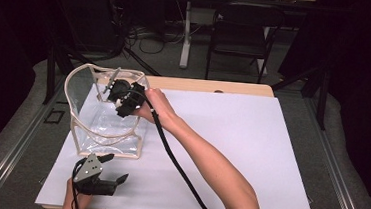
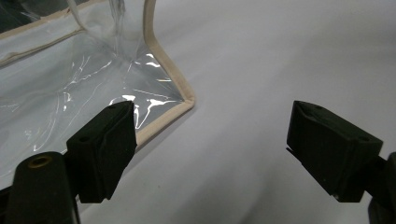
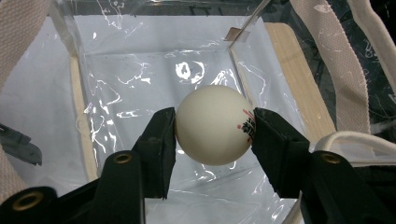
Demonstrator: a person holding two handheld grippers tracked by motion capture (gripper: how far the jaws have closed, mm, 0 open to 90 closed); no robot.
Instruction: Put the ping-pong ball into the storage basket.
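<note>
1. The right hand-held gripper [image 3: 214,128] grasps a white ball [image 3: 214,125]; both black pads press on the ball's sides, one on each side.
2. The ball has small red and black print on the side next to one pad. It hangs above the inside of a clear plastic bag [image 3: 140,74], over the bag's bottom and not touching it.
3. In the high view the right hand-held gripper [image 1: 124,95] is at the open top of the clear plastic bag [image 1: 90,112], and the person's right hand [image 1: 155,107] holds it from the right side. A black cable [image 1: 178,166] trails from it along the forearm to the near edge.
4. The bag stands upright on the far left part of the white tabletop [image 1: 231,138]. It has beige trim along its edges and a beige strap handle [image 3: 336,60].
5. The left hand-held gripper [image 1: 101,177] is released: its jaws stand wide apart with nothing between them. It sits low at the near left of the tabletop, just in front of the bag, held by the left hand [image 1: 76,201].
6. In the left gripper view the near corner of the bag [image 2: 184,95], with its beige trim, lies just beyond one jaw, apart from it.
</note>
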